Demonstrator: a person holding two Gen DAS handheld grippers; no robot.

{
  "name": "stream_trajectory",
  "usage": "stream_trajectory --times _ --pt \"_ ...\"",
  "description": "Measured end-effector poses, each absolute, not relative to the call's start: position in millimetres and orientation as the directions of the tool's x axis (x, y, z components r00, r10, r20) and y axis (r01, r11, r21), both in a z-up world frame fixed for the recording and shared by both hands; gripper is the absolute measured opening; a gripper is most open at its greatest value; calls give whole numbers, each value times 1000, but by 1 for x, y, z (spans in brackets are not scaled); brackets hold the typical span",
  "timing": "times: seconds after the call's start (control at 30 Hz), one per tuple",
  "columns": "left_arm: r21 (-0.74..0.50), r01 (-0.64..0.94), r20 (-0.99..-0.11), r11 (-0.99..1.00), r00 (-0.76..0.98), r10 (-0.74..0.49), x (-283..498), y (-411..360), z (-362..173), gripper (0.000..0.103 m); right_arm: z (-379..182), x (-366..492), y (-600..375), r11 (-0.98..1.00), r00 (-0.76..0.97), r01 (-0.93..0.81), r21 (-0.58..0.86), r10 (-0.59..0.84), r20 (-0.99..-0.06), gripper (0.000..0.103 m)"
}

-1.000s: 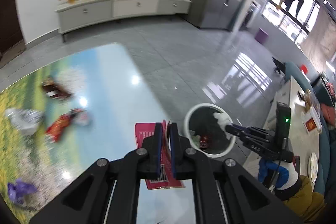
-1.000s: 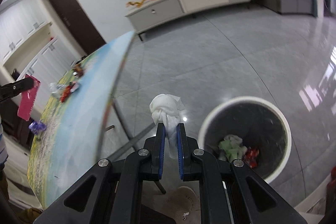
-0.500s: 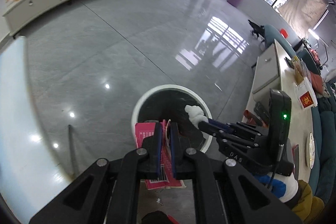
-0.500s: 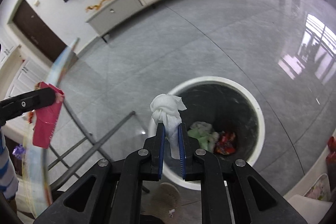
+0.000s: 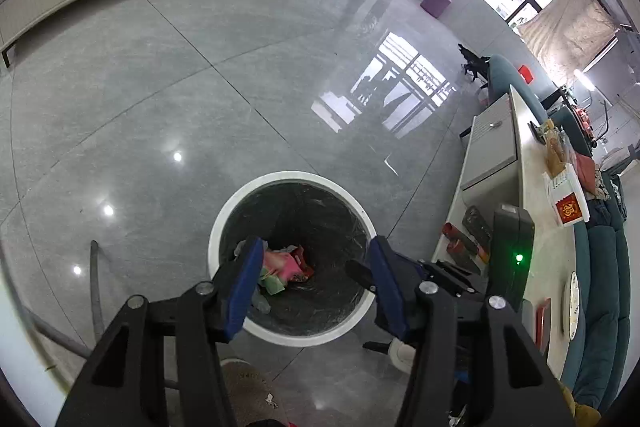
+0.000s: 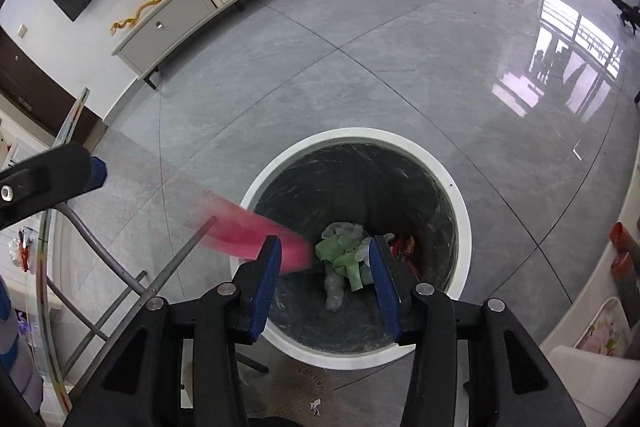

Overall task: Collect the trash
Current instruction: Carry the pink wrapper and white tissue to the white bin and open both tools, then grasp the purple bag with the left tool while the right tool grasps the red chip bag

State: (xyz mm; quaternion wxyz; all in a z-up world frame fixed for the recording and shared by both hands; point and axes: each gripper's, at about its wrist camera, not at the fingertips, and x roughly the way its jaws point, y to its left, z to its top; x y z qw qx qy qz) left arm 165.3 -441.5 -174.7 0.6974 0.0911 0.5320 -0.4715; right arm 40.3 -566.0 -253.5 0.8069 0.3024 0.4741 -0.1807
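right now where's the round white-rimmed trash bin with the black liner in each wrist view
Left wrist: the round white-rimmed trash bin sits low and centre, framed between the open left gripper fingers.
Right wrist: the bin is centre, slightly right and lower, behind the open right gripper.
Shared landmark: the crumpled green paper inside the bin shows in both views.

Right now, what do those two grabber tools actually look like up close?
Both the left gripper and the right gripper are matte black, angular linkages with silver round bolts, ending in two flat fingers faced with blue pads. The right one's body carries a small green light.
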Motion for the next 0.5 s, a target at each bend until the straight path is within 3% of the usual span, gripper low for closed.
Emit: stream_trajectory --times 0.3,0.5 --pt "-292 772 -812 565 112 -573 149 -366 -129 53 -188 25 -534 798 555 530 286 -71 -829 45" --pt "-241 738 -772 630 248 -586 146 -268 -91 53 -136 26 -489 869 614 418 265 -55 -788 50"
